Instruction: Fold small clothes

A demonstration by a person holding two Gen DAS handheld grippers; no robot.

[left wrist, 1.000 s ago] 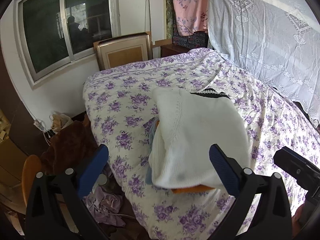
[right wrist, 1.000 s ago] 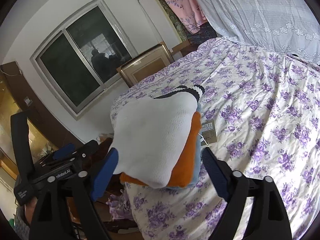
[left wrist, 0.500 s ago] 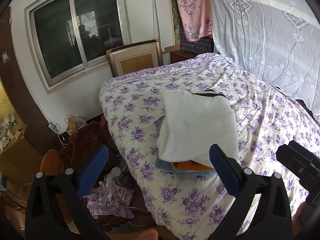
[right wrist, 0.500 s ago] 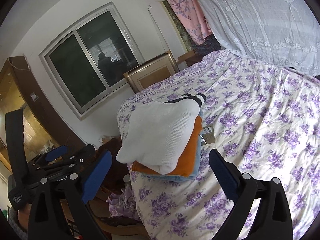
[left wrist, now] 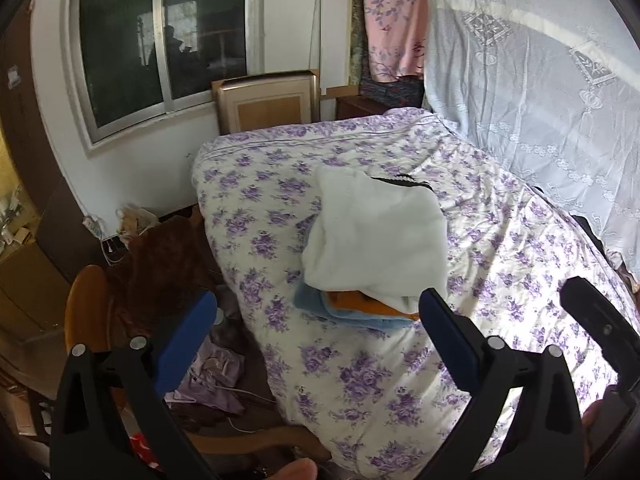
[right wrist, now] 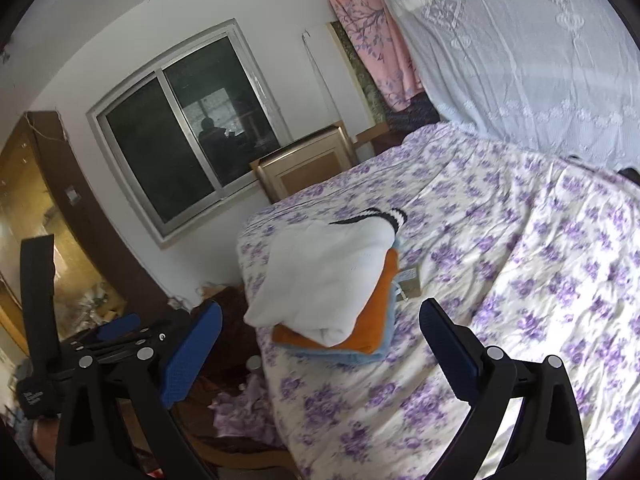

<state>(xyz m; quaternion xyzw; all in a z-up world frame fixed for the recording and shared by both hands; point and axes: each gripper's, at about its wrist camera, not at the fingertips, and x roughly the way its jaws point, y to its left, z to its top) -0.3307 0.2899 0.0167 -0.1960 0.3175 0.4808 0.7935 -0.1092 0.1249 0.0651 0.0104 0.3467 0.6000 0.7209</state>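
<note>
A stack of folded clothes lies near the bed's left edge: a white knit garment (left wrist: 380, 236) (right wrist: 324, 280) on top, an orange one (left wrist: 352, 303) (right wrist: 372, 316) under it, a light blue one (left wrist: 344, 314) (right wrist: 344, 354) at the bottom. A black-and-white striped hem (right wrist: 384, 216) shows at the stack's far end. My left gripper (left wrist: 316, 320) stands open, short of the stack, nothing between its blue pads. My right gripper (right wrist: 320, 332) is open too, apart from the stack. The right gripper's body (left wrist: 600, 328) shows in the left wrist view, and the left gripper's body (right wrist: 100, 340) in the right wrist view.
The bed's purple-flowered sheet (left wrist: 500, 280) (right wrist: 540, 280) spreads to the right. A white lace net (left wrist: 540, 100) hangs along its far side. Beside the bed on the floor are a wooden chair (left wrist: 80, 304), brown cloth and lilac fabric (left wrist: 212, 372). A small tag (right wrist: 412, 280) lies by the stack.
Both grippers have drawn back and up from the stack, which now looks smaller and farther. The right gripper's jaws have widened a little. The stack has stayed where it lies.
</note>
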